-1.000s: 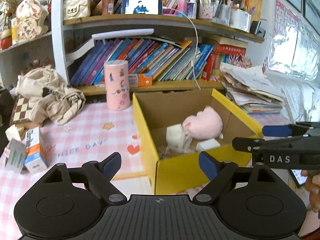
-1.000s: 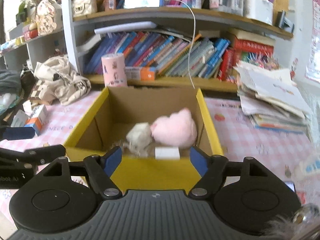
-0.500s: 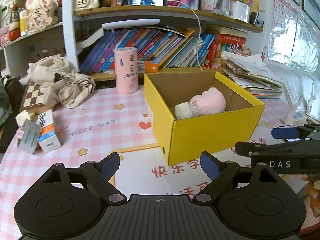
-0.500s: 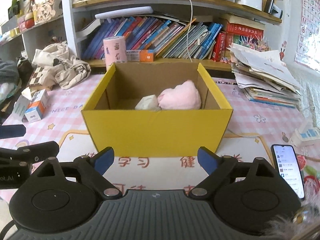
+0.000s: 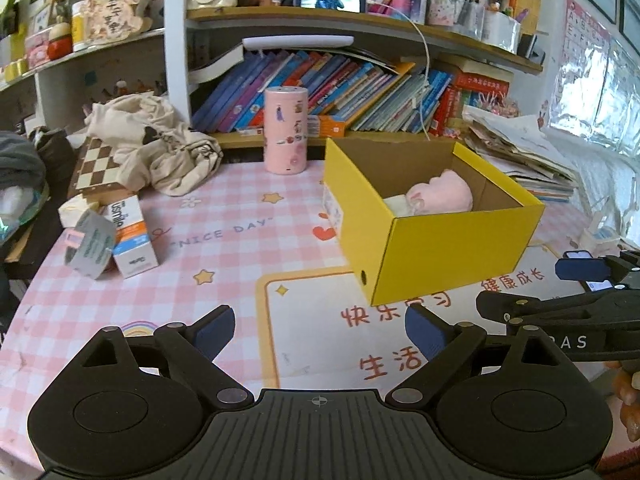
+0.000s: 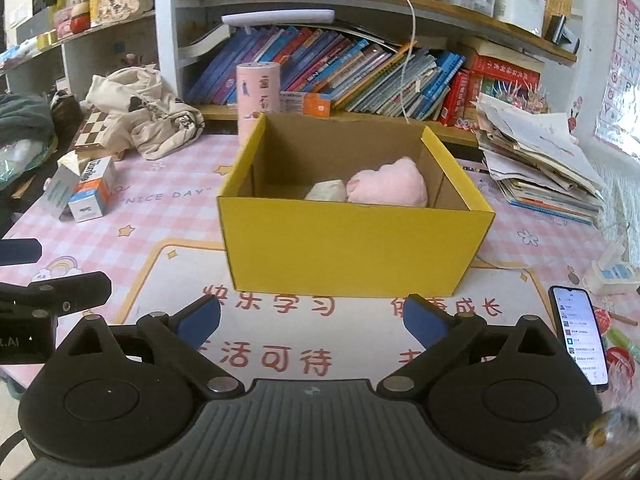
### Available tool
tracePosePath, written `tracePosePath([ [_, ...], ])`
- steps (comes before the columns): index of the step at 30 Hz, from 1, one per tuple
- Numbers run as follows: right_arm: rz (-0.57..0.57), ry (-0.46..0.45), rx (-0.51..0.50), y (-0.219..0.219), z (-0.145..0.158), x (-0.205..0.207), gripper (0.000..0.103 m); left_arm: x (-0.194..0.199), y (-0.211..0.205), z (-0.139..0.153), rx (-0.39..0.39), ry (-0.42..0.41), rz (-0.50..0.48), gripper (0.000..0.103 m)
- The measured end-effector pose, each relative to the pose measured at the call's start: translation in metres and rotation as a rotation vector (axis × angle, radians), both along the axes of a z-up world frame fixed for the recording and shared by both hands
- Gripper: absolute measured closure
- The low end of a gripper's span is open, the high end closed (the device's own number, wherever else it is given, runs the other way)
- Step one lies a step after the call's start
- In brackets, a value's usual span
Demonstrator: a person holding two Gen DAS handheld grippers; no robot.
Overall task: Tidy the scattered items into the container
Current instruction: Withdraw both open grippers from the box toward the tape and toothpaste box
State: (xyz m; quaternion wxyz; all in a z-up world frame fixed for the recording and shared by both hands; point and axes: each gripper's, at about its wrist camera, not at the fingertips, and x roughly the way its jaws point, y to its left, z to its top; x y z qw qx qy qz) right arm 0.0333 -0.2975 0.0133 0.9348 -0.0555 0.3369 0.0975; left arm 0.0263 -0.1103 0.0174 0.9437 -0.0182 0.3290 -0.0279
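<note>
A yellow cardboard box (image 6: 352,248) (image 5: 436,244) stands on the pink checked tablecloth. Inside it lie a pink plush toy (image 6: 386,188) (image 5: 442,194) and a whitish soft item (image 6: 326,191). My left gripper (image 5: 320,330) hovers over the mat in front of the box's left corner, its jaws opening with nothing between them. Centred before the box's front wall, my right gripper (image 6: 312,320) is also opening and holds nothing. It appears side-on at the right of the left wrist view (image 5: 576,288). Small cartons (image 5: 128,236) (image 6: 94,190) lie at the table's left.
A pink cylinder (image 5: 285,130) stands behind the box by the bookshelf. Crumpled cloth (image 5: 156,144) covers a chessboard at far left. A phone (image 6: 580,334) lies at the right near a paper stack (image 6: 536,160). A small white item (image 6: 610,270) sits near it.
Both grippers have pulled back from above the box toward the table's near edge, and their jaws have widened. The box now lies wholly ahead of them.
</note>
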Motion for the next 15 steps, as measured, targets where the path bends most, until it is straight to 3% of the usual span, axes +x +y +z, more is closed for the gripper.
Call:
tracePosePath([
  [15,0.052,0.015,-0.012,0.039,-0.001,-0.026,0.004,-0.031,0.033,-0.002,-0.013,0.013,0.034,0.008],
])
